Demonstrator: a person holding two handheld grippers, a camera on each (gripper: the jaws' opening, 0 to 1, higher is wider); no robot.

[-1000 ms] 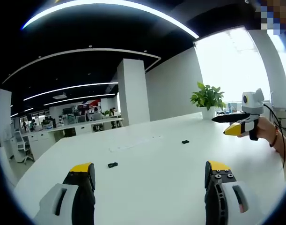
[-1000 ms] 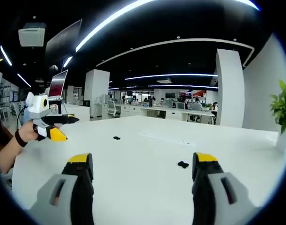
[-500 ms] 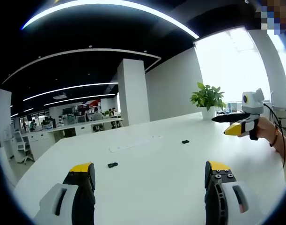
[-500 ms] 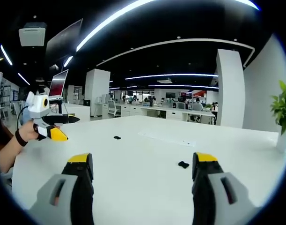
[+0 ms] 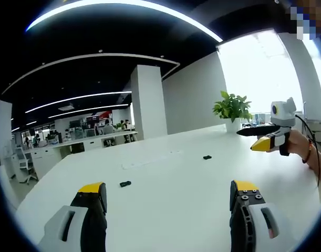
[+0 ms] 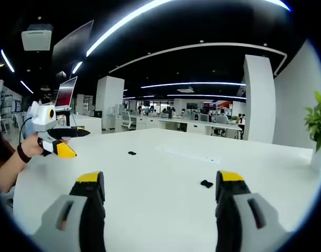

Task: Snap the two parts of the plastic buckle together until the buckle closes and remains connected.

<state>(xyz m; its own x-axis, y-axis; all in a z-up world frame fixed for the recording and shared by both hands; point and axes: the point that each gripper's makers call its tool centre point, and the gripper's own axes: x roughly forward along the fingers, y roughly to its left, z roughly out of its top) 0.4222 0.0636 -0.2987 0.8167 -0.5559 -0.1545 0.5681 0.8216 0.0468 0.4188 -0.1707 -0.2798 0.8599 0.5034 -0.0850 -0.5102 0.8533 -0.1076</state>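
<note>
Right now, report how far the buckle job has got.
Nothing done yet: the two buckle halves lie apart on the white table, one nearer the left gripper, the other nearer the right gripper. Both grippers open, empty. Left: pick up both, snap together.

Open-plan office: long white table (image 6: 165, 173), rows of desks (image 6: 202, 125) (people seated), monitor (image 6: 65, 93), potted plant (image 5: 233, 109).

at right of centre in the left gripper view we see a potted plant (image 5: 233, 109) by the bright window (image 5: 257, 73), a white pillar (image 5: 148, 102) at centre, and the white table (image 5: 171, 197) across the lower half.
</note>
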